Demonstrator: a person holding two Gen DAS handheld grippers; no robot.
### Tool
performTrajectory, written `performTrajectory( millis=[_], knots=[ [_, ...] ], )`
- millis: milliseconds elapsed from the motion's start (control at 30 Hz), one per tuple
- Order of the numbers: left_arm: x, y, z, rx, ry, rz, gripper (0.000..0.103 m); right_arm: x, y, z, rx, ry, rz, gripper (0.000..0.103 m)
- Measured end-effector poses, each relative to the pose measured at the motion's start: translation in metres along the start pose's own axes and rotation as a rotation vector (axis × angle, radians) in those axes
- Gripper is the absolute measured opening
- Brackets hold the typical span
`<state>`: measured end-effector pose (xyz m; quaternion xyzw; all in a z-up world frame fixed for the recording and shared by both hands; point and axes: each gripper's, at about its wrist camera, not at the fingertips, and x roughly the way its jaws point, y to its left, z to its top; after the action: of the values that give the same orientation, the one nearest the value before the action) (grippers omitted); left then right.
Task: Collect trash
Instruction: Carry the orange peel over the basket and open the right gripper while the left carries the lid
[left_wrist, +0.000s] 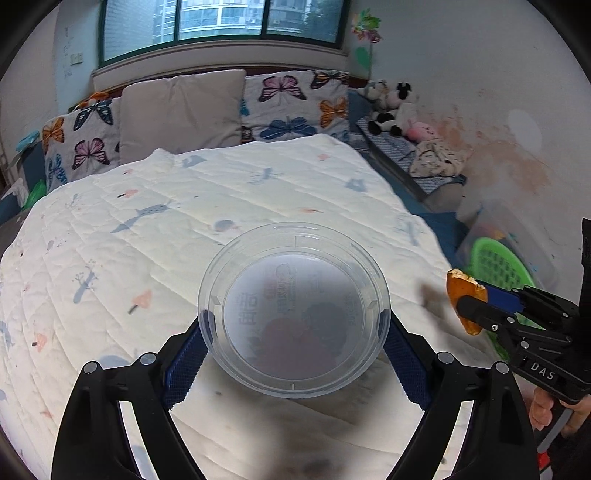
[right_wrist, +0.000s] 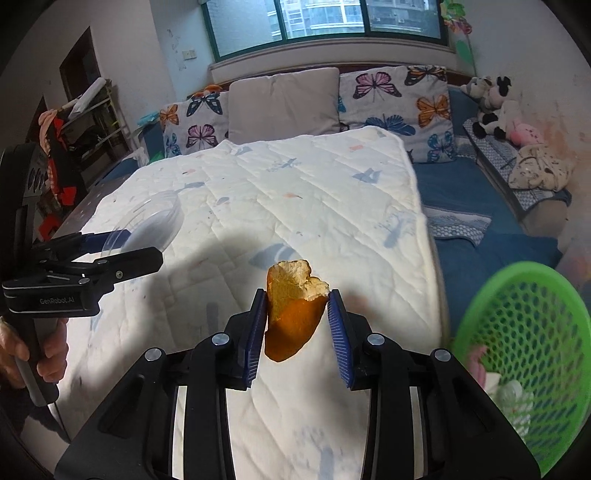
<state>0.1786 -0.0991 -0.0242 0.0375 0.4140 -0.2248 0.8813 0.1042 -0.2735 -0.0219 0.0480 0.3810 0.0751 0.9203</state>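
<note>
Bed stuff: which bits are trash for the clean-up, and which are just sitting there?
For the job:
clear plastic lid in left claw
orange peel in right claw
green basket

Just there:
butterfly pillows
plush toys
quilt

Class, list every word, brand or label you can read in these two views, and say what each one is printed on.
"DAS": on the right gripper body.
"GenRobot.AI": on the left gripper body.
Printed label, seen mirrored through the clear plastic lid that the left gripper holds: too blurred to read.
</note>
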Motion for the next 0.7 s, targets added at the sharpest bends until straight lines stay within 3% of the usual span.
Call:
performTrajectory(
  millis=[700],
  knots=[
    [-0.013, -0.103, -0.002, 0.125, 0.002, -0.131, 0.086, -0.093, -0.051, -0.049, 0.087, -0.063, -0.109, 0.034]
  ],
)
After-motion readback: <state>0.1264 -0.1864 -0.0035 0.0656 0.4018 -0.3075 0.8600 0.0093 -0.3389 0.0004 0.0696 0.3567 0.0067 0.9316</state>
